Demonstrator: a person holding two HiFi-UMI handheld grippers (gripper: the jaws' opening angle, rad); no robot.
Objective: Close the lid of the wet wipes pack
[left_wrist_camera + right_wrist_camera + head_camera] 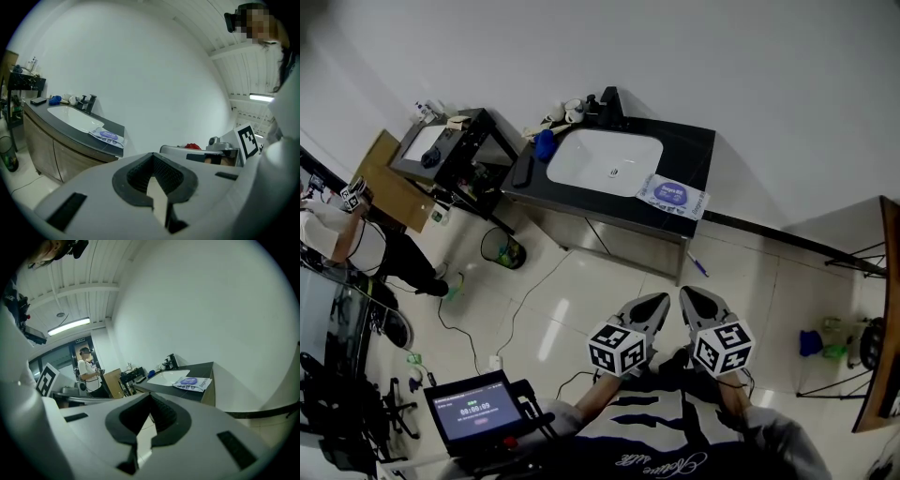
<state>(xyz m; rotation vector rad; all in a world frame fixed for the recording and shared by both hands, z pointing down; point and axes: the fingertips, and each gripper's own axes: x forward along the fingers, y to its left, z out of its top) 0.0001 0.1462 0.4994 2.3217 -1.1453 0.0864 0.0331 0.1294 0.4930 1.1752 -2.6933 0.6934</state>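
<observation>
The wet wipes pack is white with a purple oval on top and lies on the right end of the black vanity counter. It also shows small in the left gripper view as the pack, and in the right gripper view as the pack. At this distance I cannot tell whether its lid is raised. My left gripper and right gripper hang side by side over the floor, well short of the counter. Both are shut with nothing between the tips.
A white sink with a black faucet fills the counter's middle, a blue cloth to its left. A black cart, a bin and a person stand to the left. A tablet is near me.
</observation>
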